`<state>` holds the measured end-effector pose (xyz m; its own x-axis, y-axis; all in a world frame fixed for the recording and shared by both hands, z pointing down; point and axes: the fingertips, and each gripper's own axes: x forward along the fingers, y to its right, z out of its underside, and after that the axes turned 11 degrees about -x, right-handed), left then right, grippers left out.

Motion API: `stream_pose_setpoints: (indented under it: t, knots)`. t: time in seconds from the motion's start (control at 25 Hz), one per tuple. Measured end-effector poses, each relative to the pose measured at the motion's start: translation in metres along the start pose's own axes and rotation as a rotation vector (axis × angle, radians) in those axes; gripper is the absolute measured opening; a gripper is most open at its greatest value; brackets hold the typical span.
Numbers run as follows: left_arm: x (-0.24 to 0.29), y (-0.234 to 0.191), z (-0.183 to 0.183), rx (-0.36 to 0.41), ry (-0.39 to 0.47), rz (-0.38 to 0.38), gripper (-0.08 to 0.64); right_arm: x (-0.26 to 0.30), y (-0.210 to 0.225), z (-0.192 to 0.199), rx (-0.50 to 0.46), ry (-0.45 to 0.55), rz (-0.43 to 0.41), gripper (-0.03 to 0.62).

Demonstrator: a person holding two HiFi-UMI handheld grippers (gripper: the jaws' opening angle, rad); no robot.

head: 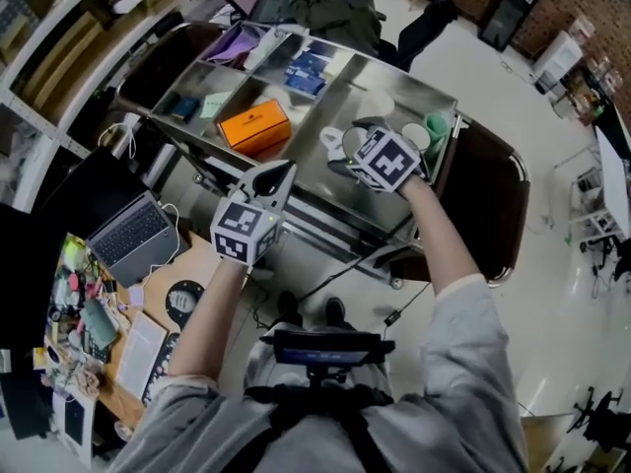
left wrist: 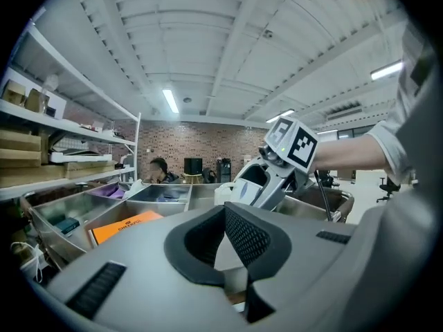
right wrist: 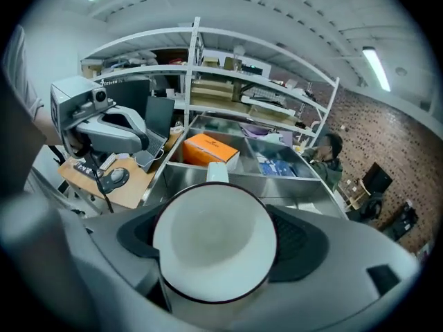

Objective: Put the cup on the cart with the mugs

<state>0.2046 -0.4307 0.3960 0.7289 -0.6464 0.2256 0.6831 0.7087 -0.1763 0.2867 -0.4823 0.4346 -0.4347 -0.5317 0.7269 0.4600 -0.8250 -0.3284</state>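
A white cup fills the right gripper view, mouth toward the camera and handle pointing away, with my right gripper shut on it. In the head view that gripper holds the cup over the steel cart, just left of a white mug and a green mug. My left gripper hovers at the cart's near edge, shut and empty. In the left gripper view its jaws meet at the tips, and the right gripper's fingers show beyond them.
An orange box lies in a cart compartment left of the cup, with blue packets farther back. A person sits beyond the cart. A desk with a laptop is at left, a dark chair at right.
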Motion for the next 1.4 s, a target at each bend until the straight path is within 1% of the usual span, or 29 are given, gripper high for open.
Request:
stream_pose_setpoints:
  t: [0.24,0.36,0.56,0.64,0.76,0.84,0.92,1.04,1.12,1.28,1.4]
  knots:
    - [0.006,-0.008,-0.003,-0.012,-0.006,-0.007,0.006,0.042,0.004,0.011,-0.049,-0.133,-0.12,0.426]
    - [0.005,-0.017,0.001,-0.017,-0.006,-0.019,0.006,0.057,0.002,0.019,-0.075,-0.189,-0.159,0.426]
    - [0.003,-0.029,0.002,-0.025,-0.004,-0.038,0.006,0.076,-0.007,0.021,-0.116,-0.229,-0.206,0.426]
    - [0.002,-0.03,0.0,-0.029,-0.001,-0.041,0.006,0.081,-0.013,0.018,-0.134,-0.226,-0.233,0.427]
    - [0.003,-0.031,0.001,-0.037,0.002,-0.044,0.006,0.085,-0.014,0.021,-0.151,-0.241,-0.247,0.428]
    - [0.004,-0.031,0.003,-0.039,-0.002,-0.044,0.006,0.087,-0.016,0.019,-0.163,-0.234,-0.26,0.428]
    - [0.005,-0.032,0.005,-0.043,-0.002,-0.044,0.006,0.089,-0.019,0.017,-0.191,-0.235,-0.27,0.428]
    - [0.005,-0.032,0.006,-0.048,-0.003,-0.043,0.006,0.09,-0.026,0.02,-0.236,-0.262,-0.286,0.428]
    - [0.005,-0.031,0.007,-0.053,-0.004,-0.042,0.006,0.089,-0.028,0.023,-0.251,-0.276,-0.289,0.43]
    - [0.003,-0.031,0.01,-0.059,-0.002,-0.041,0.006,0.088,-0.027,0.021,-0.239,-0.251,-0.281,0.441]
    - [0.001,-0.03,0.011,-0.057,0.0,-0.04,0.006,0.083,-0.021,0.016,-0.222,-0.226,-0.254,0.454]
